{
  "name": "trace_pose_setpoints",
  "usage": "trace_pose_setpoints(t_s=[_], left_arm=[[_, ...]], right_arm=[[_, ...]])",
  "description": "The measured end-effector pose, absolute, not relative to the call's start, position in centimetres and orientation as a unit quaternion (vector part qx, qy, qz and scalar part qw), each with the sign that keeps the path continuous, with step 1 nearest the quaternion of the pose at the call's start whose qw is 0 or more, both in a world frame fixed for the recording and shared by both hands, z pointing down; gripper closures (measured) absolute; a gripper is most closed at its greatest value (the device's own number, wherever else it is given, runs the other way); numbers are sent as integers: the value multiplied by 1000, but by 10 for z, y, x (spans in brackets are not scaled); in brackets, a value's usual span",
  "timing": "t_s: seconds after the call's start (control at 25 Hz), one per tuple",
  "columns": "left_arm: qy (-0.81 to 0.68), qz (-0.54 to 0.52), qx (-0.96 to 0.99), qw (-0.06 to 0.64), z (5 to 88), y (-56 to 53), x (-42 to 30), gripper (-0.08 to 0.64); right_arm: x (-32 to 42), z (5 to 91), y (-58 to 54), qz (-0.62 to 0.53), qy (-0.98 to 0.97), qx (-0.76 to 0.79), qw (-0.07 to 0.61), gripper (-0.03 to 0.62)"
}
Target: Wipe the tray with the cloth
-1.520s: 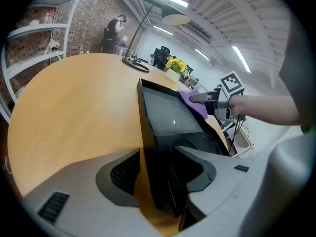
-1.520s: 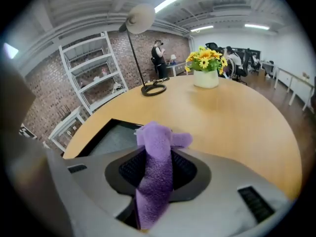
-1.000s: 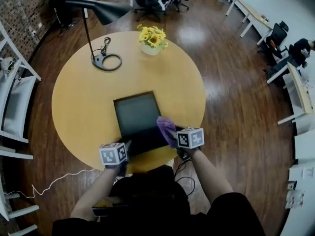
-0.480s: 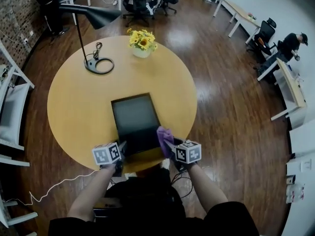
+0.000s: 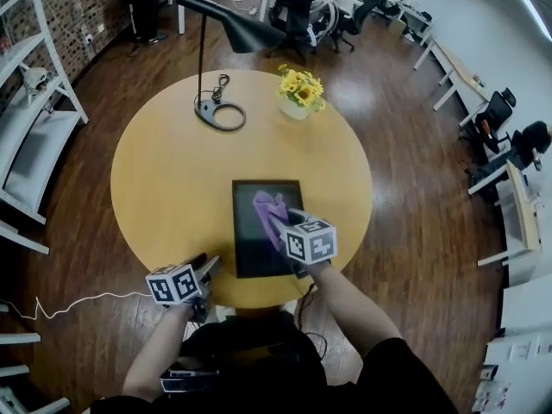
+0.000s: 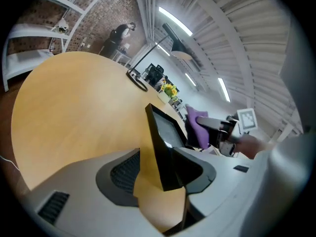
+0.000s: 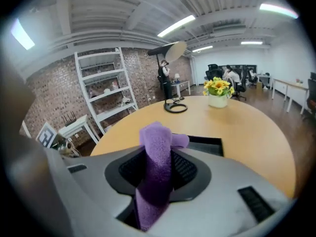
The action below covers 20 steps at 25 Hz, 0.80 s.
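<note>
Right tongs [image 7: 157, 168] clamped on purple terry cloth [image 7: 156, 147], which we hold over the black rectangular tray [image 5: 250, 257] on the round yellow bench [image 5: 172, 179]. Left tongs [image 6: 157, 174] apart, empty, beside tray's near corner.

Cloth [image 5: 269, 210]: purple. Tray [image 5: 248, 241]: black rim, dark grey base. Surface [image 5: 164, 179]: yellow-tan. Flowers [image 5: 299, 84]: yellow; pot [image 5: 294, 109]: white. Lamp [image 5: 241, 26]: black. Floor [image 5: 414, 188]: dark brown wood.

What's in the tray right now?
Only the cloth, pinched in the right gripper, over the right half of the tray. The rest of its floor looks bare. What lies under cloth and gripper is hidden.
</note>
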<state>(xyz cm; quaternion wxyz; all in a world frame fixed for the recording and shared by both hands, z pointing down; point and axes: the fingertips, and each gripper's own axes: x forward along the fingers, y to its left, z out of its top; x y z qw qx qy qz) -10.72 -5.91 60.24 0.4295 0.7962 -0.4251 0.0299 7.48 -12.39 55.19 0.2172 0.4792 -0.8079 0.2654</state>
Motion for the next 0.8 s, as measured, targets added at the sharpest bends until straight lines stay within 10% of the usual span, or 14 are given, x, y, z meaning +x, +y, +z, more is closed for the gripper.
trace_pose_setpoints(t_s=[0.24, 0.52, 0.8], left_arm=[[-436, 12, 798, 416, 582, -35, -144, 357], [-435, -49, 769, 467, 593, 1, -186, 357], [-424, -60, 766, 480, 607, -7, -186, 357]], right_arm=[[18, 583, -214, 410, -745, 489, 192, 469], [-13, 639, -235, 279, -703, 536, 375, 458], [-18, 652, -188, 303, -712, 488, 405, 454]])
